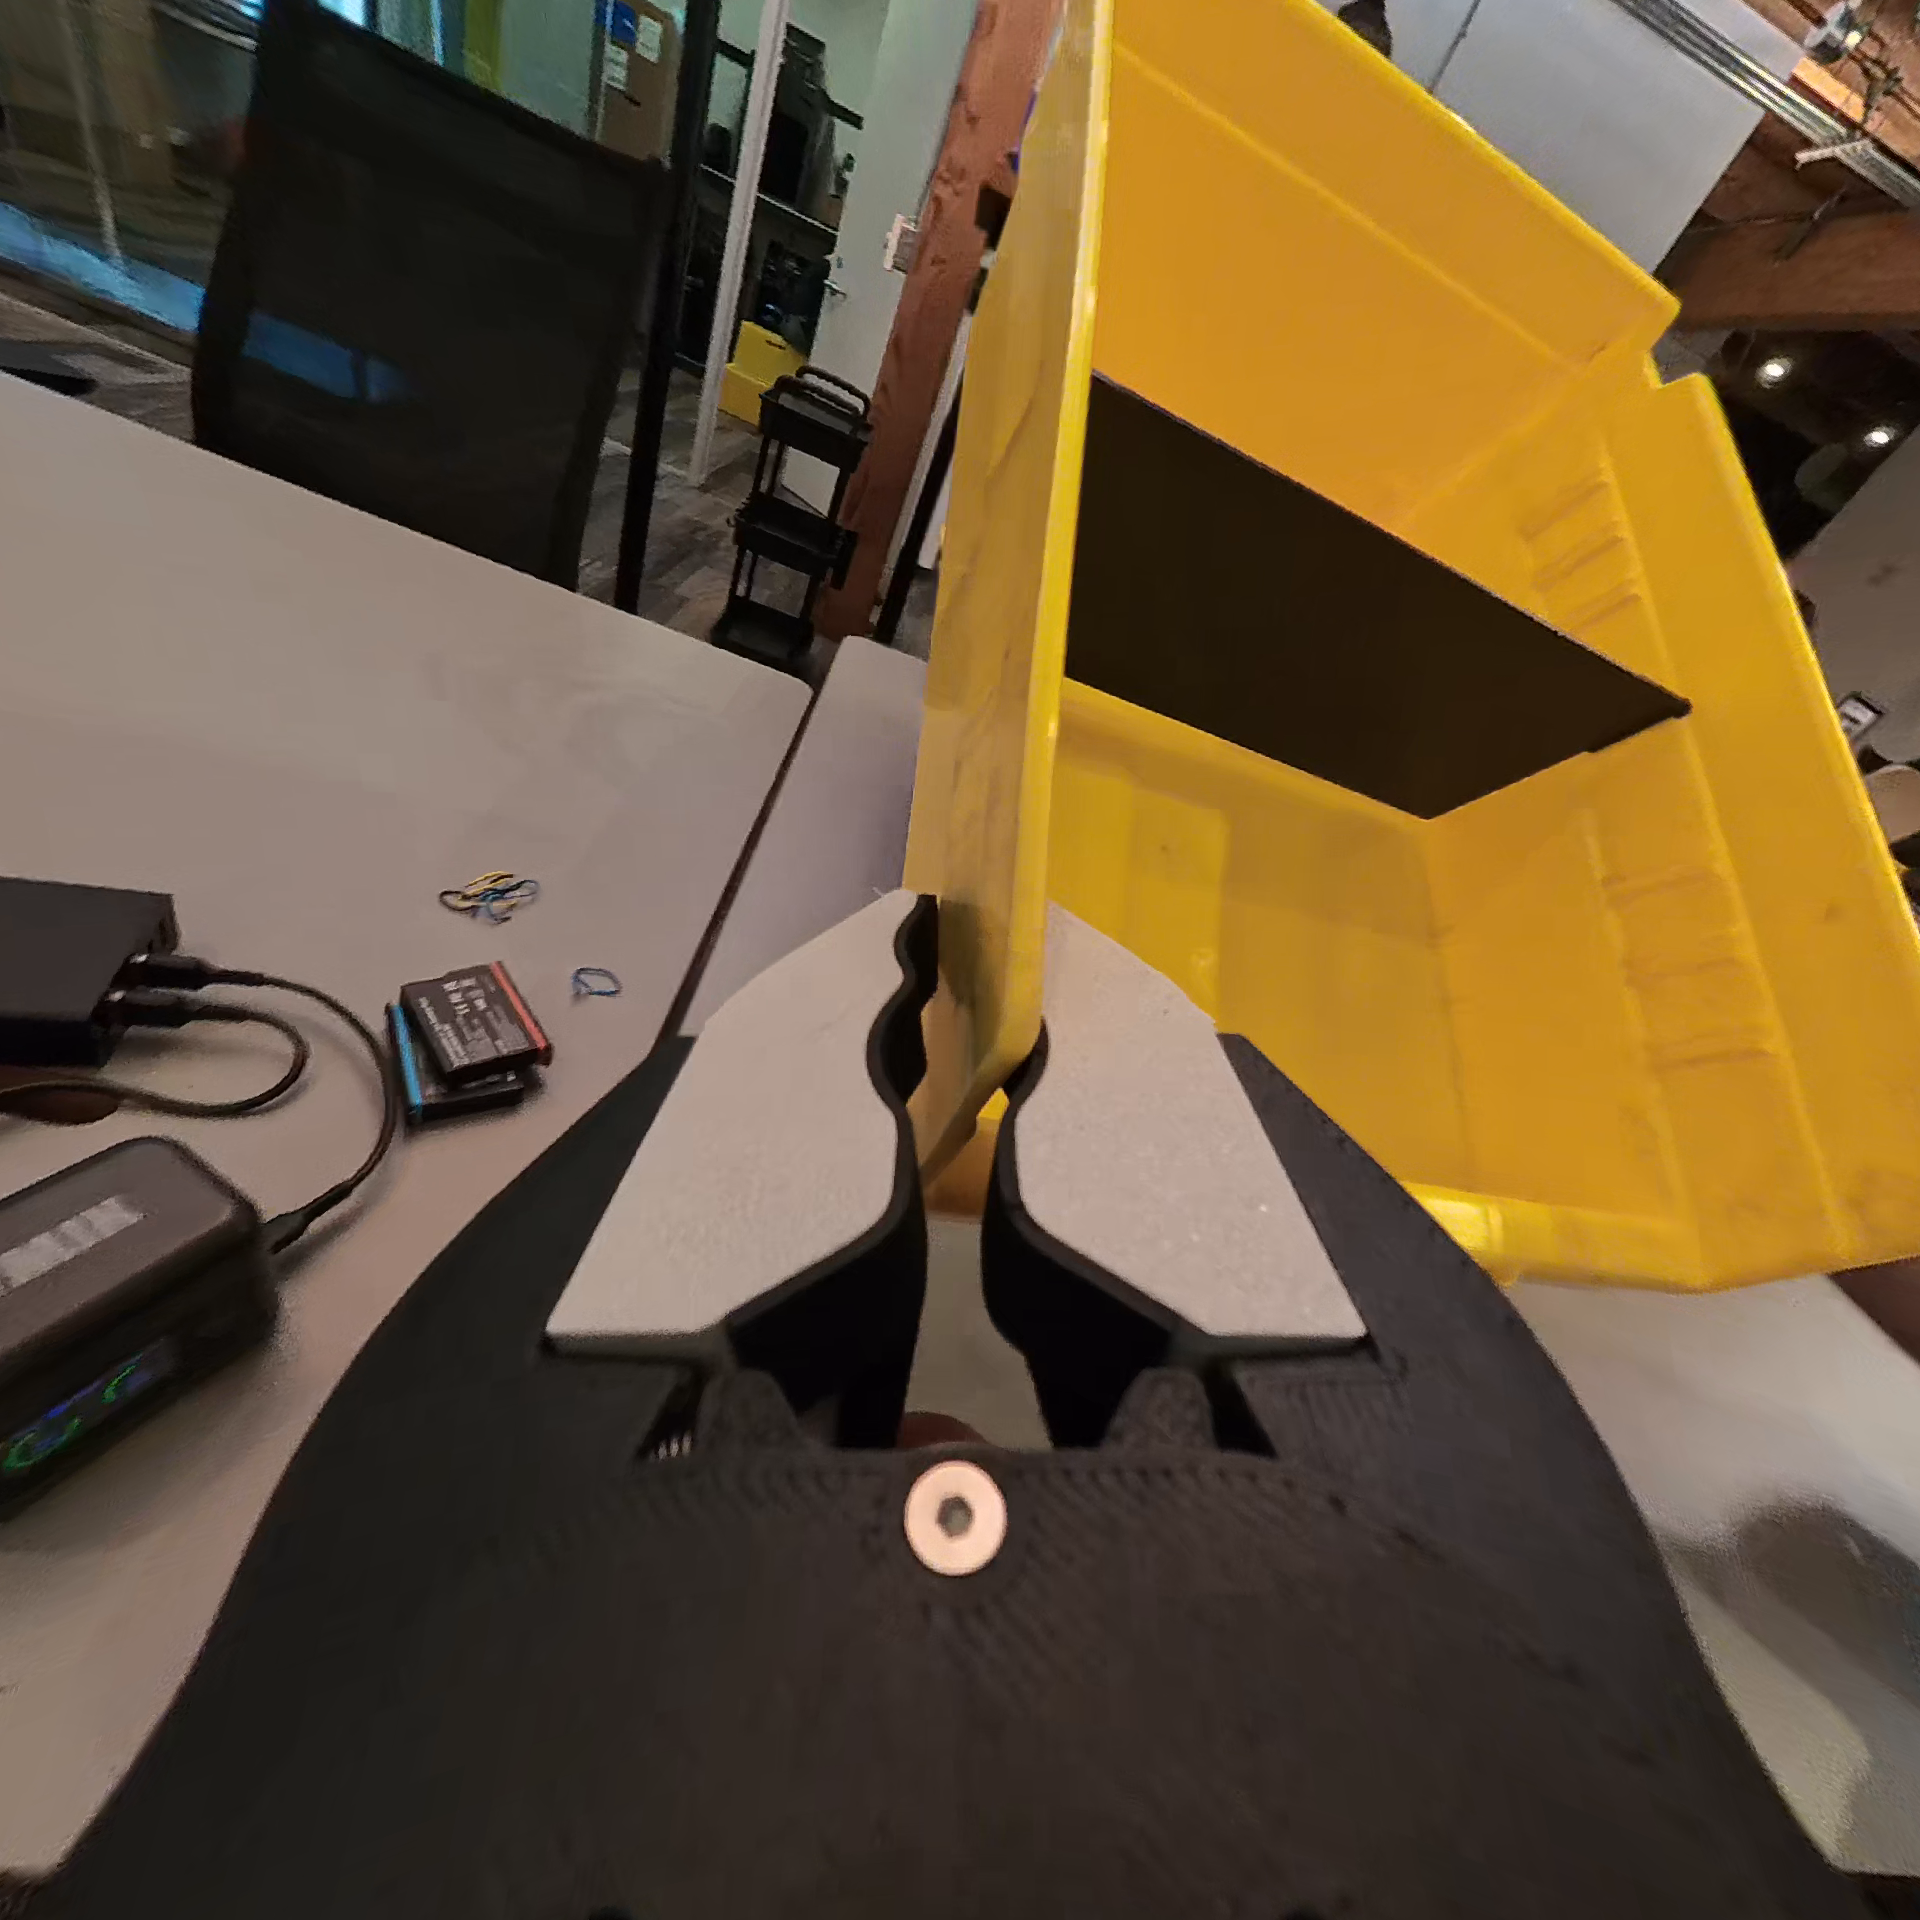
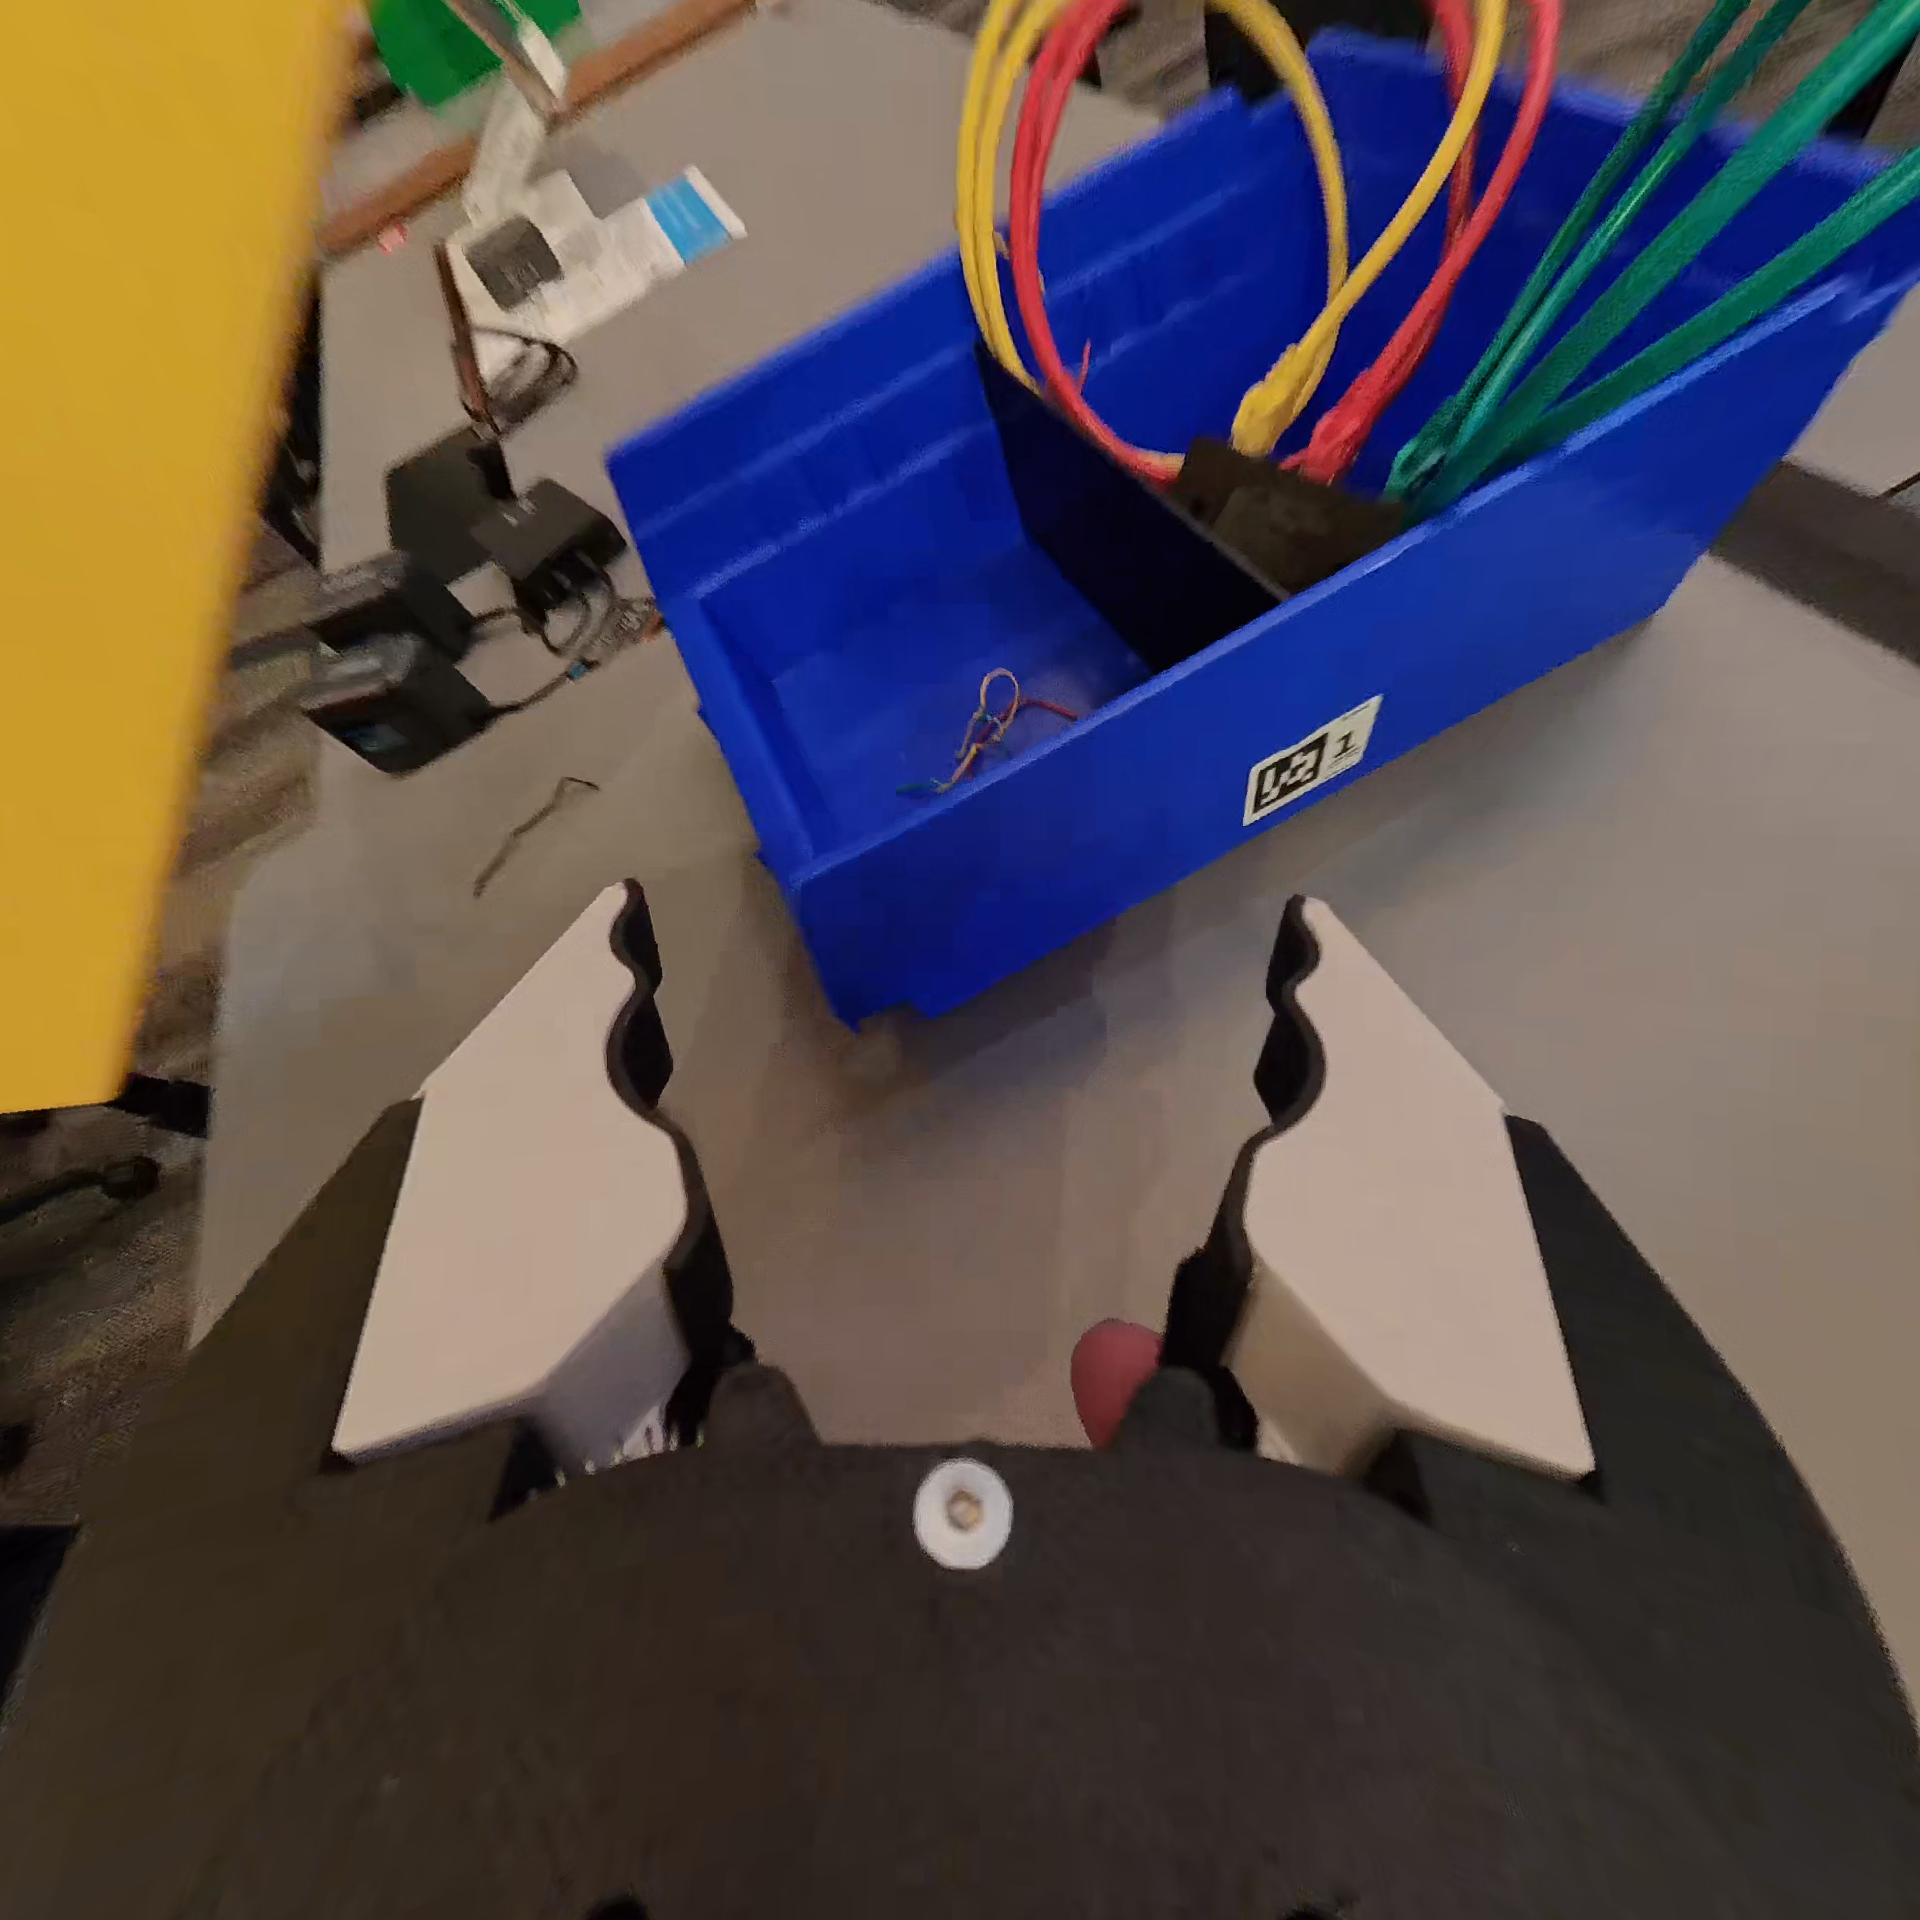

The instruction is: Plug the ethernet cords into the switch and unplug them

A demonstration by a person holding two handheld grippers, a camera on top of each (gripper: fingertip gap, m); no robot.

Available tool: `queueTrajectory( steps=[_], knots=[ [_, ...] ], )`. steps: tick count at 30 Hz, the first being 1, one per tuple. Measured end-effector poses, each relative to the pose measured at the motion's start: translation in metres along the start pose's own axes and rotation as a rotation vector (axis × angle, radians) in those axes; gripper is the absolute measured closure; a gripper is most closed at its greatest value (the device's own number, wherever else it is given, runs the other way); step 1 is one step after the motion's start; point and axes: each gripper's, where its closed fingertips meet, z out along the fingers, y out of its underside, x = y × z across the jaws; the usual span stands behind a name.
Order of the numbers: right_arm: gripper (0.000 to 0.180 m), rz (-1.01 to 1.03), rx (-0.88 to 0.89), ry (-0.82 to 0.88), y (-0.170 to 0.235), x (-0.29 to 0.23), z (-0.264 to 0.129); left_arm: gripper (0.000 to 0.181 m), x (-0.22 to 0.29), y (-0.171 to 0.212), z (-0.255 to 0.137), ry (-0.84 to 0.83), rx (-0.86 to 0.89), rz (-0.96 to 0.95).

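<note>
Left hand-held gripper [image 1: 982,1023] is clamped on the side wall of a yellow bin [image 1: 1403,727], which hangs tilted above the counter [image 1: 312,727]; its black divider [image 1: 1330,613] shows and no cords are visible inside. Judgement: this is bin handling, not plugging; keep the clamp firm and set the bin flat before letting go, since one thin wall carries the load. Right hand-held gripper [image 2: 961,971] is spread wide, holding nothing, above bare counter. Only the right wrist view shows the task's things: at 1 o'clock, a blue bin [image 2: 1039,862] holds the black switch [image 2: 1283,520] with yellow [image 2: 1283,390], red [image 2: 1351,431] and green cords [image 2: 1662,270] apparently plugged in. Only the left wrist view shows batteries [image 1: 473,1023] at 9 o'clock.
</note>
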Motion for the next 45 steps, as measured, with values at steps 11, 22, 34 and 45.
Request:
queueTrajectory(
  steps=[11,22,34,45],
  knots=[
    [0.061,-0.053,0.216,-0.044,-0.015,-0.034,-0.197,0.173,0.120,-0.001,0.069,0.242,-0.072,0.049],
    [0.051,0.046,0.427,0.084,0.056,-0.024,-0.329,0.174,0.324,0.061,0.159,0.583,-0.326,0.184],
    [0.041,0.255,0.397,0.361,0.134,0.073,-0.403,0.173,0.504,0.190,0.238,0.784,-0.539,0.240],
    [0.034,0.409,0.210,0.546,0.196,0.188,-0.460,0.169,0.602,0.282,0.279,0.836,-0.671,0.279]
  ],
)
